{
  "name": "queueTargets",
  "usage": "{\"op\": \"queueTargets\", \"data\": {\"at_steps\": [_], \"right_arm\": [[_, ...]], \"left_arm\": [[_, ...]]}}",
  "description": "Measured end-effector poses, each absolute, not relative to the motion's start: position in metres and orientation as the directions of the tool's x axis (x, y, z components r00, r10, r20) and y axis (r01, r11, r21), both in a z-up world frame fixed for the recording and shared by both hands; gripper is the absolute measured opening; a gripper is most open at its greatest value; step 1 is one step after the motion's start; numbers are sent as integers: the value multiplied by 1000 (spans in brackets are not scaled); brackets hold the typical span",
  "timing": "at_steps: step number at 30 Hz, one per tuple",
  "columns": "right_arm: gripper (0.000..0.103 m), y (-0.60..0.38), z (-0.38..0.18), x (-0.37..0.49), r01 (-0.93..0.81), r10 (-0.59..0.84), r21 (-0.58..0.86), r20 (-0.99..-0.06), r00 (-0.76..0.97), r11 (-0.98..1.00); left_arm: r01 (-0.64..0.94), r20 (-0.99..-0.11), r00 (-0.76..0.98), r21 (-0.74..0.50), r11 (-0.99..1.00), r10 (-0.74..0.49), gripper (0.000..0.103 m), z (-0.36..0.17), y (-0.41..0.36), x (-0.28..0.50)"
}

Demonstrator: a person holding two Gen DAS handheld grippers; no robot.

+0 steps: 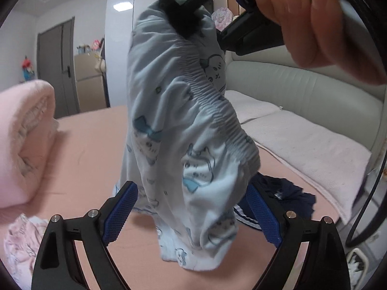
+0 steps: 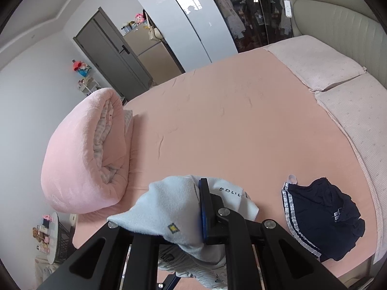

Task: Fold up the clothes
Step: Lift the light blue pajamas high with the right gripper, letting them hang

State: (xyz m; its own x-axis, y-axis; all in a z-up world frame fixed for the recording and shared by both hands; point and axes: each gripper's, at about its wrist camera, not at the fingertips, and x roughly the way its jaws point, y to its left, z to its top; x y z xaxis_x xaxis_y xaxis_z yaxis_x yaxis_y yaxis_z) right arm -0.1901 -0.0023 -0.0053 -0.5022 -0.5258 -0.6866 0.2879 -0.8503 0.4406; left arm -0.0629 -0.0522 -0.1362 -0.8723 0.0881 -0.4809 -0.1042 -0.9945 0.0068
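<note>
The left gripper (image 1: 191, 215) points downward with its blue-padded fingers (image 1: 121, 213) spread wide, pressing on nothing. The right gripper (image 2: 202, 213) is raised higher, its fingers clamped together. A person's hand (image 1: 312, 21) wraps around the right gripper's black handle, fingertips curled over it.

**Soft, even daylight, heavy fisheye bend**

We see both views evenly lit, without hard shadows. Glare sits on the glossy white wardrobe (image 2: 188, 12), where a bright window patch reflects. Dark vignette rings the corners and straight lines bow near the edges. In the left wrist view the person's fingers (image 1: 302, 19) are blurred and overbright, and the hanging pale blue garment (image 1: 183, 120) looks slightly soft.
</note>
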Motion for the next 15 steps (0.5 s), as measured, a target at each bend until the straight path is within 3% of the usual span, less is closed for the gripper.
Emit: {"op": "queueTargets", "data": {"at_steps": [15], "right_arm": [[9,13,12,-176,320,-582,488,-643,-497,-812]], "left_arm": [[-92,-410,-912,207,-974,-1,92,-147,-28,-58]]}}
